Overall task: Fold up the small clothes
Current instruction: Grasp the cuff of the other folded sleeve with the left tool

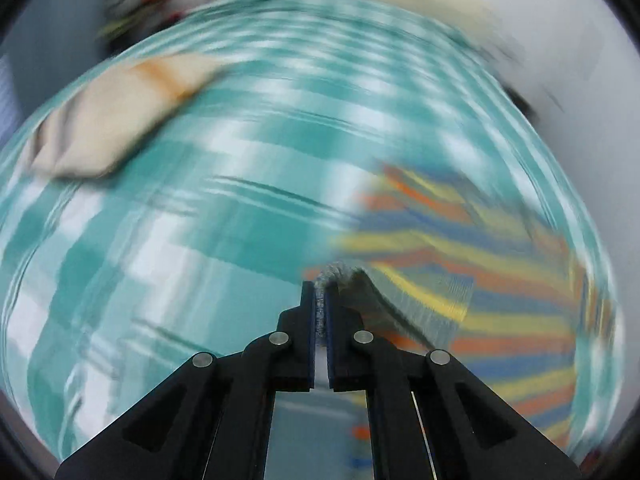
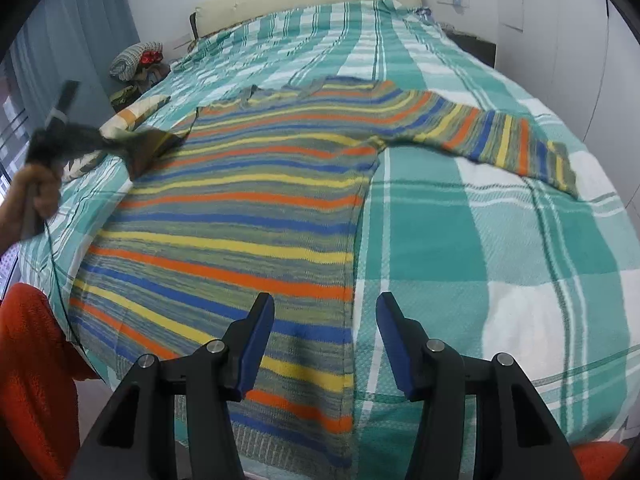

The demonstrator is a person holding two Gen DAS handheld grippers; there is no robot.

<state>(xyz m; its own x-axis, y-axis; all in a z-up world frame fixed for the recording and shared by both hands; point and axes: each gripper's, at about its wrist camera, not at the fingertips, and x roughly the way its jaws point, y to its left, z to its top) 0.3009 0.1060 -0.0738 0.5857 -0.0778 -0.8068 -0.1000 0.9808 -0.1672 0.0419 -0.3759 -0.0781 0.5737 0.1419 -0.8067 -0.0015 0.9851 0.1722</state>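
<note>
Two grippers angle down over the bed point(image 2: 500, 216): the left gripper point(image 1: 321, 300) has its fingers pinched shut on a fuzzy knit edge of the striped sweater point(image 2: 248, 200), while the right gripper point(image 2: 325, 340) hovers with fingers apart and nothing between them, above the sweater's hem. The ribbed knit, banded in orange, yellow, blue and grey-green, lies flat on the woven teal-and-white plaid bedspread, one sleeve point(image 2: 504, 140) stretched out sideways. A person's hand point(image 2: 34, 196) holds the blurred left gripper's handle beside a cream pillow point(image 1: 116, 116).
</note>
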